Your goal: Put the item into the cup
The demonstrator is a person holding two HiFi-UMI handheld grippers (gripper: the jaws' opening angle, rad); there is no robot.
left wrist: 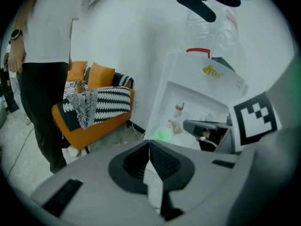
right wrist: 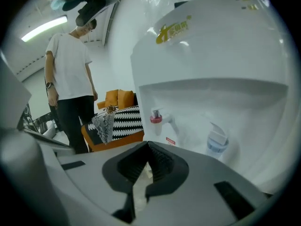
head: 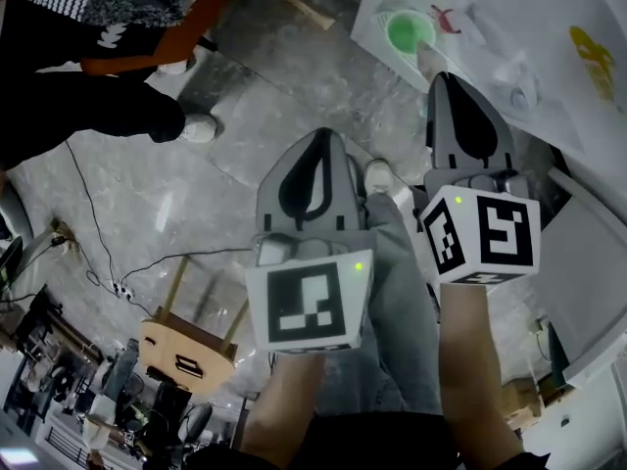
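Observation:
A green cup (head: 405,32) stands in the bay of a white water dispenser (head: 549,27), with a small beige item (head: 428,59) right beside it. In the left gripper view the green cup (left wrist: 163,134) and the beige item (left wrist: 176,126) show far ahead in the dispenser's recess. My left gripper (head: 323,143) is shut and empty, held over the floor well short of the dispenser. My right gripper (head: 443,78) is shut too, with nothing in it, its tip close below the beige item. Both views along the jaws show the left gripper (left wrist: 149,147) and right gripper (right wrist: 147,147) pressed together.
The dispenser has a red tap (right wrist: 156,118) and a blue tap (right wrist: 217,142). A person in a white T-shirt (right wrist: 70,65) stands by an orange sofa (left wrist: 94,121) with a black-and-white throw. A wooden stool (head: 186,346) and cables lie on the grey floor (head: 196,184).

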